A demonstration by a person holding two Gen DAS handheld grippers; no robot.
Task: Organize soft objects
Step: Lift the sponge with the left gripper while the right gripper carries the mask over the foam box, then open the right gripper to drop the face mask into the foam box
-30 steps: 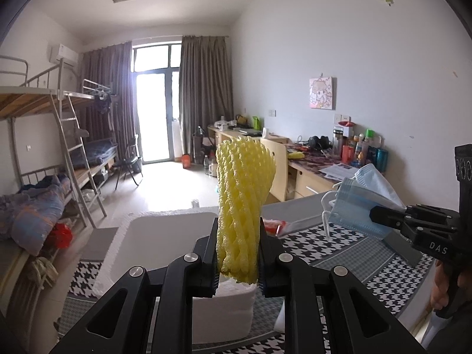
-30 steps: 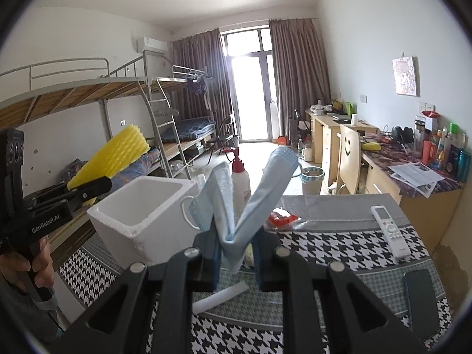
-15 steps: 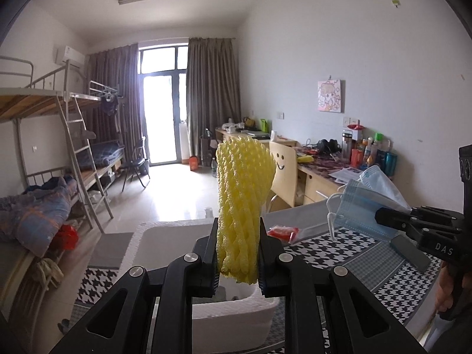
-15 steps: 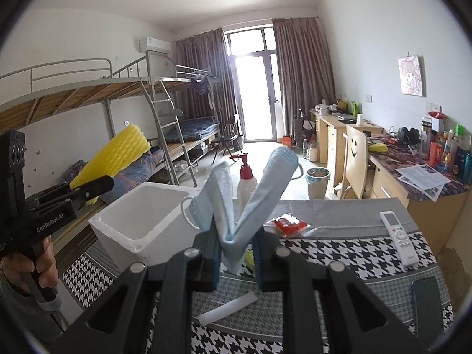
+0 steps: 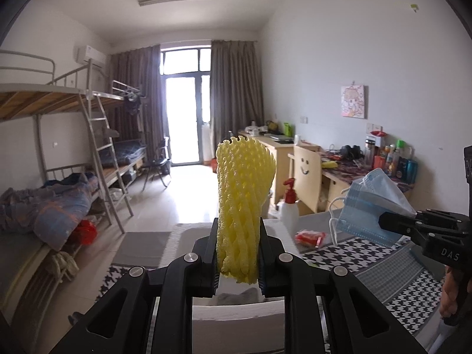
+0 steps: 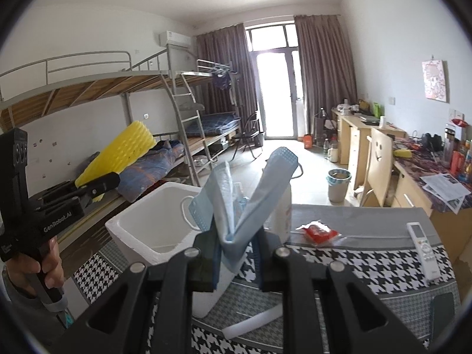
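left gripper (image 5: 237, 258) clamped on one yellow foam net (image 5: 243, 206), upright between its fingers | right gripper (image 6: 237, 258) clamped on one blue face mask (image 6: 244, 197) | one white foam box (image 6: 153, 221) just ahead, below both | step: carrying to box | next: lower over opening, release | beyond: one pump bottle (image 5: 289, 206), one red packet (image 6: 320, 231)
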